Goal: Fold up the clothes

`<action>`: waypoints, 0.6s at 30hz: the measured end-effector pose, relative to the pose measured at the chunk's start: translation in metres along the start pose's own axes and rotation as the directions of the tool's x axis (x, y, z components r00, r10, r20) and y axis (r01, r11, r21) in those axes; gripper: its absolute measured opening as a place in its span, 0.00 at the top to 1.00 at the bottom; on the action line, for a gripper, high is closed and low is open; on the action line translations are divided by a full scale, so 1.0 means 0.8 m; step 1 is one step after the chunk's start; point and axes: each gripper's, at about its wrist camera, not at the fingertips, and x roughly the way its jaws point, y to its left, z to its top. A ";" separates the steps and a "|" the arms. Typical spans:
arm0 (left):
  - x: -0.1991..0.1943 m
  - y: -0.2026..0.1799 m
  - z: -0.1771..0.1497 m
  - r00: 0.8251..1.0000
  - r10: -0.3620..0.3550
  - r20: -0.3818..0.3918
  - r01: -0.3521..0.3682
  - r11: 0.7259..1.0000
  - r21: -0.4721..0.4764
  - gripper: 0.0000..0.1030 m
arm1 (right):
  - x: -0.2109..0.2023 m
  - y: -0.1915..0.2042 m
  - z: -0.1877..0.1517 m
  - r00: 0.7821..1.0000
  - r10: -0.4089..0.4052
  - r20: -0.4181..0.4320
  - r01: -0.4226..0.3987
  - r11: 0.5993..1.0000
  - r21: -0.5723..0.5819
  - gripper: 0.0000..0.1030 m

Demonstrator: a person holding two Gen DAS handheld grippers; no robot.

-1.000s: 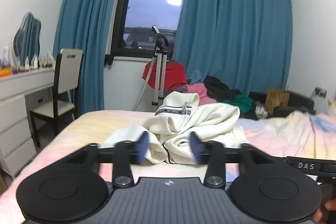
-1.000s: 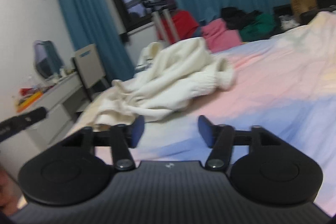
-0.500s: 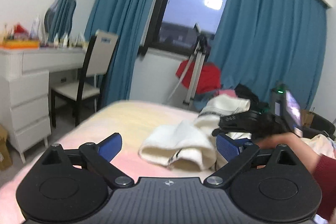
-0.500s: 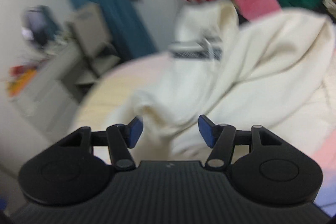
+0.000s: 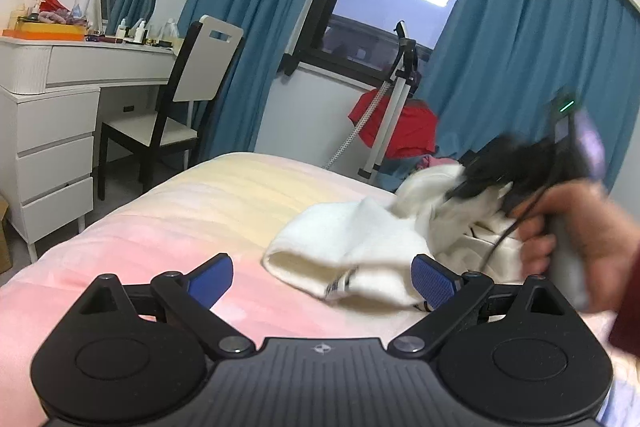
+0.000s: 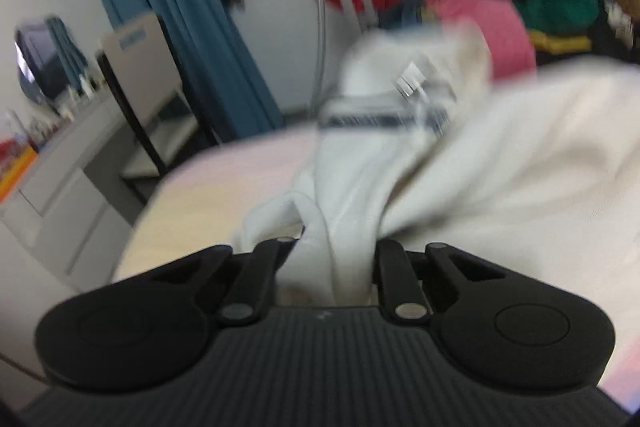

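Observation:
A cream sweatshirt (image 5: 352,235) with a dark striped band (image 6: 376,119) lies crumpled on the pink and yellow bed (image 5: 180,227). My left gripper (image 5: 322,277) stands open and low over the sheet, one sleeve cuff just ahead of its blue pads (image 5: 212,275). My right gripper (image 6: 332,259) is closing, with a bunched fold of the sweatshirt (image 6: 500,147) squeezed between its fingers. In the left wrist view that right gripper (image 5: 464,189) is a blur on top of the cloth, held by a person's hand (image 5: 580,227).
A white dressing table (image 5: 60,107) with bottles and a chair (image 5: 192,87) stand left of the bed. Behind its far edge are a tripod (image 5: 400,87), red cloth (image 5: 412,131), a pink garment (image 6: 480,7), blue curtains and a dark window.
My left gripper opened wide and swung to the bed's left side. My right gripper travelled in over the sweatshirt and its jaws came together on a fold of it.

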 end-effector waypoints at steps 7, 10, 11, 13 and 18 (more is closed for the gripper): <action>-0.012 -0.020 -0.011 1.000 -0.017 0.014 0.017 0.999 0.034 0.06 | -0.155 -0.098 0.107 0.965 -0.022 0.261 0.001 0.997 0.079 0.86; -0.016 -0.036 -0.019 0.999 -0.027 0.017 0.026 0.997 0.068 0.06 | -0.206 -0.180 0.131 0.939 -0.106 0.326 0.060 0.987 0.147 0.86; -0.016 -0.041 -0.021 0.999 -0.029 0.017 0.027 0.997 0.075 0.06 | -0.223 -0.208 0.139 0.928 -0.134 0.346 0.078 0.982 0.171 0.86; -0.016 -0.050 -0.025 0.999 -0.032 0.011 0.031 0.996 0.083 0.06 | -0.248 -0.274 0.144 0.913 -0.190 0.361 0.107 0.965 0.238 0.86; -0.010 -0.071 -0.034 0.999 -0.051 -0.006 0.051 0.993 0.108 0.06 | -0.263 -0.436 0.093 0.919 -0.286 0.270 0.148 0.888 0.435 0.86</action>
